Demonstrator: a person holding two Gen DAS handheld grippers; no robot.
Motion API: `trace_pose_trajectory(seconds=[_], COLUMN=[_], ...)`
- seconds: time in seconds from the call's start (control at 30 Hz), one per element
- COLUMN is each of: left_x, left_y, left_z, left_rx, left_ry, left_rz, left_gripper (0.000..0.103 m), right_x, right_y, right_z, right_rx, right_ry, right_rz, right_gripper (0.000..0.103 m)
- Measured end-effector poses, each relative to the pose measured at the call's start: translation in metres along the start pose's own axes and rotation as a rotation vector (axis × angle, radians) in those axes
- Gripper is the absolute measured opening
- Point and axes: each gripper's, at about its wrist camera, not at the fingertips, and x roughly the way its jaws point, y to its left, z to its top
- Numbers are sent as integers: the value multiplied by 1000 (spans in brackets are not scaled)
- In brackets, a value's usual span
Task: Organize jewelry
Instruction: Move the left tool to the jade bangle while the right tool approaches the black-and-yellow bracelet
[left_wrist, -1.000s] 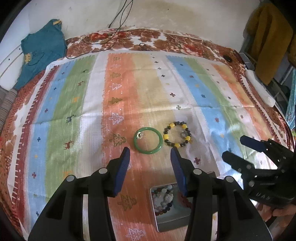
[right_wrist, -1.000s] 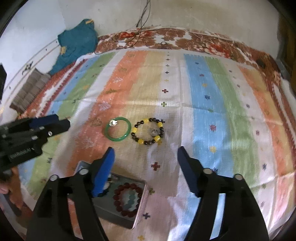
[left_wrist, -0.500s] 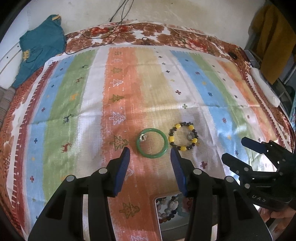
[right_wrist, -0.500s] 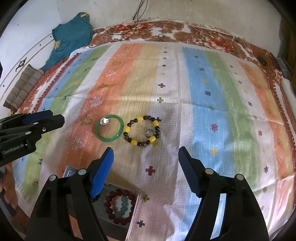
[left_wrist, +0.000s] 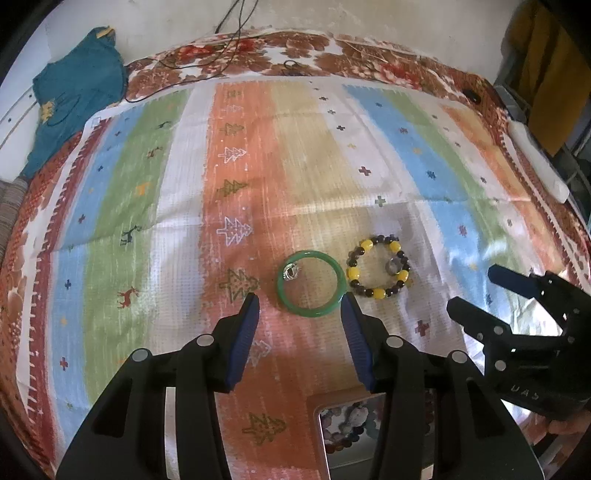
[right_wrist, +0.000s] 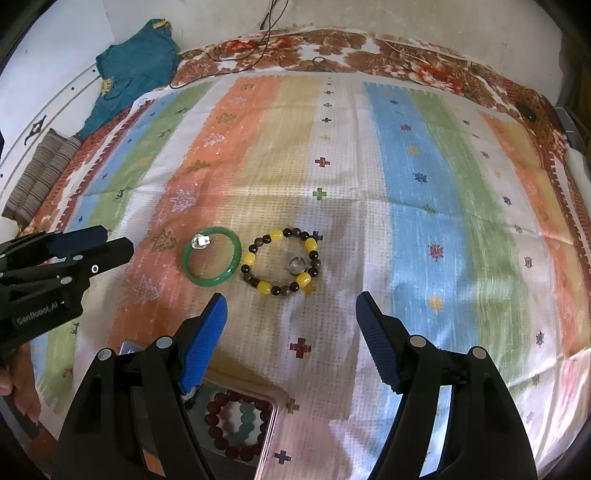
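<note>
A green bangle (left_wrist: 312, 283) lies on the striped cloth with a small silver ring (left_wrist: 291, 272) inside it. Right of it lies a yellow-and-dark bead bracelet (left_wrist: 378, 266) with a silver ring (left_wrist: 392, 265) inside. My left gripper (left_wrist: 300, 308) is open and empty, just short of the bangle. My right gripper (right_wrist: 290, 308) is open and empty, near the bead bracelet (right_wrist: 281, 262); the bangle (right_wrist: 211, 256) lies to its left. A metal tin (right_wrist: 240, 424) holding several bead bracelets sits at the near edge, partly hidden under the fingers; it also shows in the left wrist view (left_wrist: 351, 432).
The striped cloth (left_wrist: 184, 206) covers a floral bedspread. A teal garment (left_wrist: 74, 107) lies at the far left corner, black cables (left_wrist: 221, 55) at the far edge, a white object (left_wrist: 539, 162) at the right edge. A folded striped cloth (right_wrist: 40, 173) lies left.
Both grippers have moved forward toward the bangle and bead bracelet, so the tin has slid lower in both views. Both stay open. The jewelry has not moved.
</note>
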Motion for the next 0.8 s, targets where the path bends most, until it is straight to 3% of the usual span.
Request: trace_pose_trajectory(seconds=[0.8], left_x=[66], left_y=[10], left_z=[11], left_rx=[6], left_ry=[117], left_rz=[22], left_gripper=[47], right_x=[55], right_y=[1], right_z=[9], right_rx=[-37], right_ry=[92], right_rz=[-32], right_gripper=[72])
